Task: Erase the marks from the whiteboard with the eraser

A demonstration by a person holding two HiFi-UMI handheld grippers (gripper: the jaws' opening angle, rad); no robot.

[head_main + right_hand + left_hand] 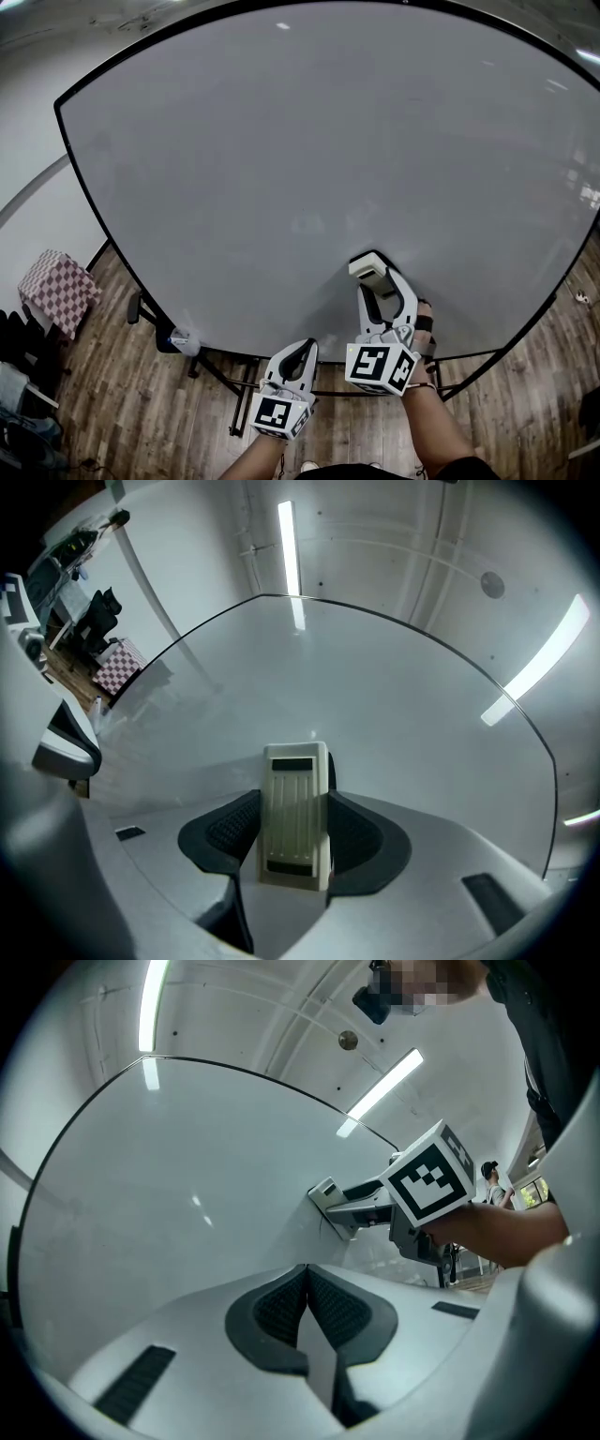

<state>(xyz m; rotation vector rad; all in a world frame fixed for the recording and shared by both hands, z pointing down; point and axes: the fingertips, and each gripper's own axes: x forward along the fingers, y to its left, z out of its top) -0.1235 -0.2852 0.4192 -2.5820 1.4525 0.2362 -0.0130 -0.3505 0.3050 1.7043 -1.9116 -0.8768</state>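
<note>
A large whiteboard [309,159] fills the head view; I see no marks on its surface. My right gripper [373,281] is shut on a cream-coloured eraser [368,270], whose far end lies against the board's lower part. The right gripper view shows the eraser [296,813] clamped upright between the dark pads, the whiteboard [375,696] behind it. My left gripper [298,354] hangs below the board's bottom edge, jaws shut with nothing between them. In the left gripper view the pads [281,1312] meet, and the right gripper with the eraser [328,1194] shows beyond.
The board stands on a black frame [211,361] over a wooden floor [122,412]. A checkered cloth-covered item [58,289] sits at the lower left. The board's black rim [89,187] curves along the left side.
</note>
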